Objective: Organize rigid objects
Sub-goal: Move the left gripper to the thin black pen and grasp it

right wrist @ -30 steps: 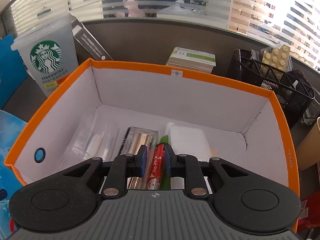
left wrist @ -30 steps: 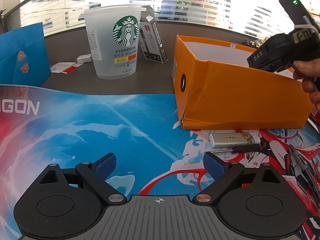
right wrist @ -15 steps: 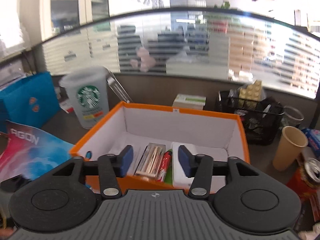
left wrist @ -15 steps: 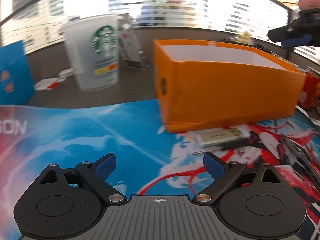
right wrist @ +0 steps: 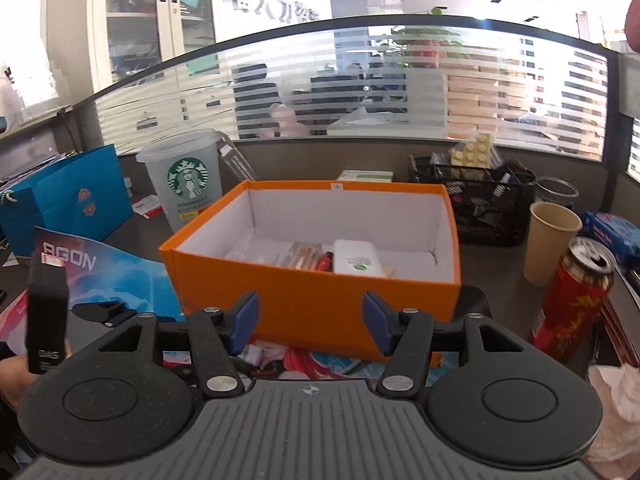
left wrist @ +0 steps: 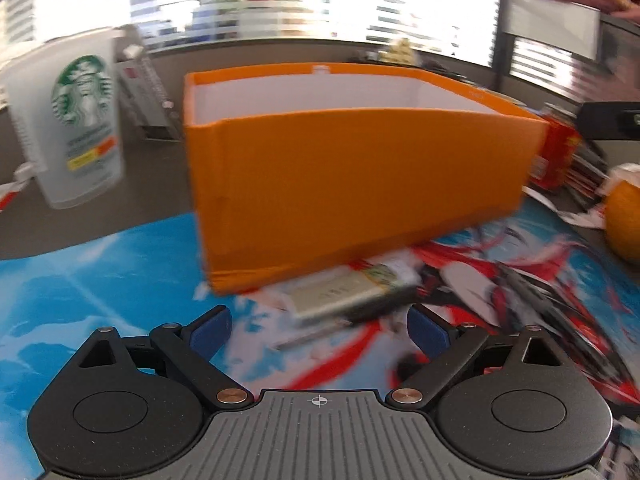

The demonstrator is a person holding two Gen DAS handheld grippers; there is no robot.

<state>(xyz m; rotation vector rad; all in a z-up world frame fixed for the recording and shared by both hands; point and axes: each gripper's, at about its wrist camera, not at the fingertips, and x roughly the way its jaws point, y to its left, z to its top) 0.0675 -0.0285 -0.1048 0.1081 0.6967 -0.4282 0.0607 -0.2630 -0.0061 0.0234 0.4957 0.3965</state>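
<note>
An orange box stands on the printed desk mat; it also shows in the right wrist view. Inside lie a white case, a clear-wrapped metallic item, a red pen and a clear plastic piece. A silver flat device and a thin screwdriver lie on the mat just in front of the box. My left gripper is open and empty, low over the mat before them. My right gripper is open and empty, raised in front of the box.
A Starbucks cup stands left of the box, a blue bag farther left. A red can, a paper cup and a black mesh organizer are at the right. An orange fruit lies at the mat's right edge.
My right gripper opened, let go of the red pen in the box, and pulled up and back. My left gripper moved right and closer to the silver device.
</note>
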